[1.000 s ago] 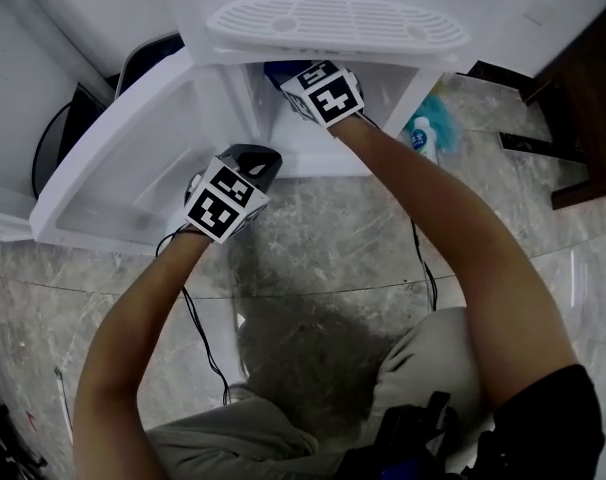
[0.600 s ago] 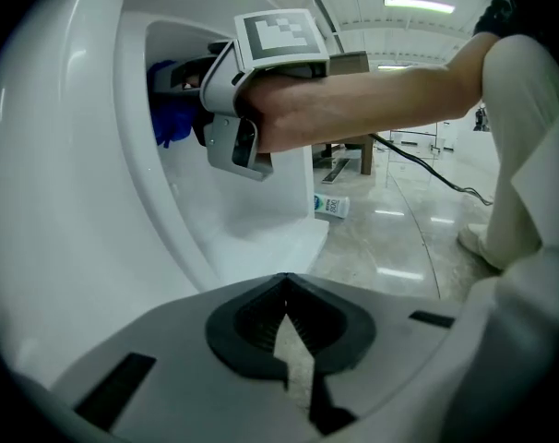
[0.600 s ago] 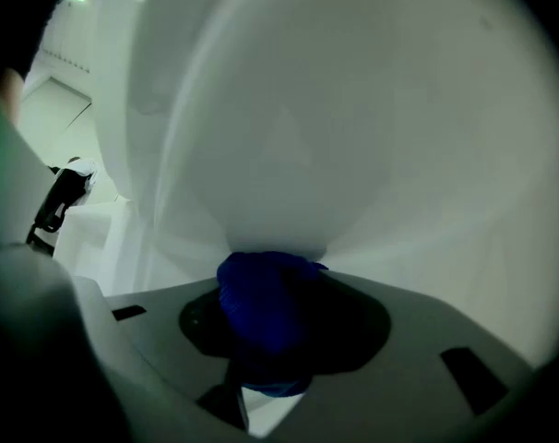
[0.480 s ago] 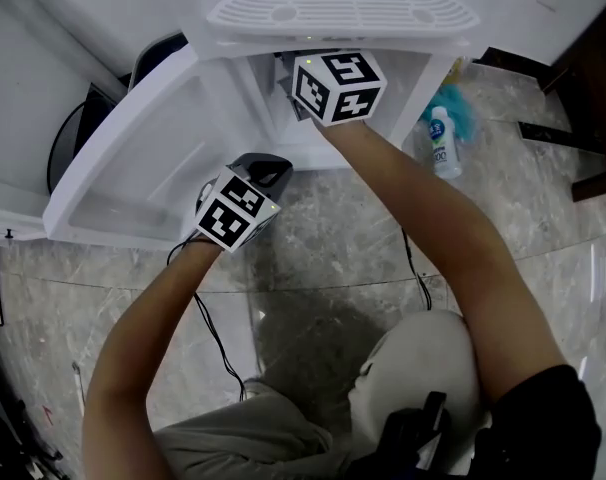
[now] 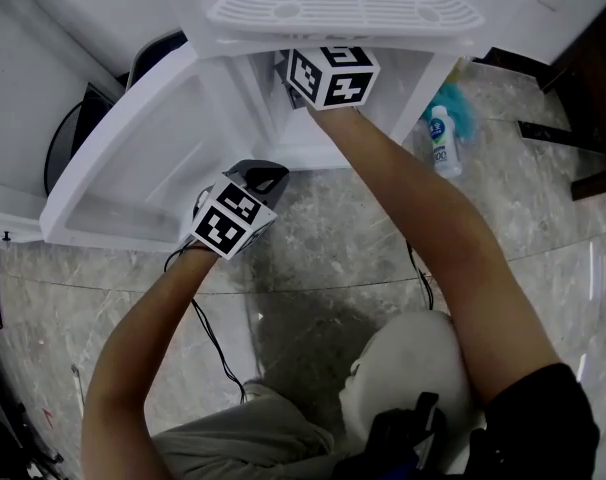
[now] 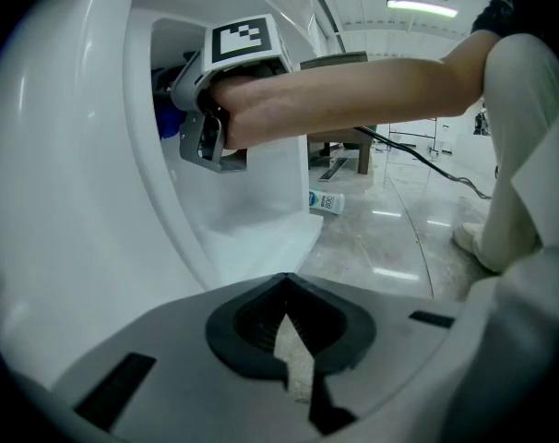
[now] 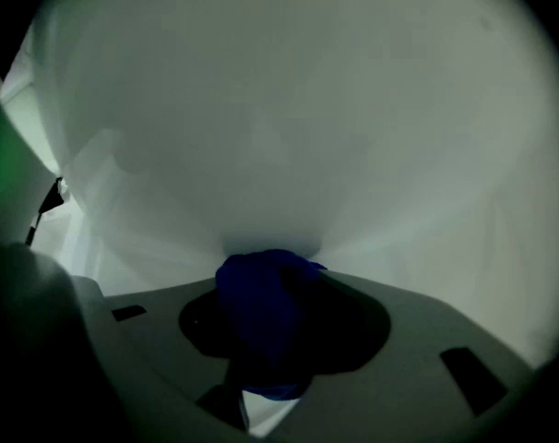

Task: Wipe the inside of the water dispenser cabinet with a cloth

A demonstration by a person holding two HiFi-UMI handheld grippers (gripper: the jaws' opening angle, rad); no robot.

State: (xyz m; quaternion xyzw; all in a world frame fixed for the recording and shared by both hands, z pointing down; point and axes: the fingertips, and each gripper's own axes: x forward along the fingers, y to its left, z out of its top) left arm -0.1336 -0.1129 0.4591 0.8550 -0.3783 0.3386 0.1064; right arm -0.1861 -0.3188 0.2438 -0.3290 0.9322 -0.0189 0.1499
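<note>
The white dispenser cabinet (image 5: pixel 415 80) stands open, its door (image 5: pixel 133 168) swung out to the left. My right gripper (image 7: pixel 266 280) reaches into the cabinet, tilted slightly upward, and is shut on a bunched dark blue cloth (image 7: pixel 261 317). The cloth's tip sits at or very near the pale inner wall (image 7: pixel 289 127). In the left gripper view the right gripper (image 6: pixel 173 109) and a bit of the cloth (image 6: pixel 167 123) show inside the opening. My left gripper (image 5: pixel 261 175) is shut and empty, its tip (image 6: pixel 289 326) low by the door's inner edge, outside the cabinet.
A white drip grille (image 5: pixel 343 13) tops the cabinet front. A small bottle (image 5: pixel 442 143) lies on the marble floor beside something teal (image 5: pixel 453 103). Cables (image 5: pixel 213 338) trail on the floor. Dark furniture (image 5: pixel 593 98) stands at the right, and a black object (image 5: pixel 78 128) sits behind the door.
My right gripper has risen inside the cabinet and rolled, taking the blue cloth with it. The left gripper has shifted slightly along the door edge and stays shut.
</note>
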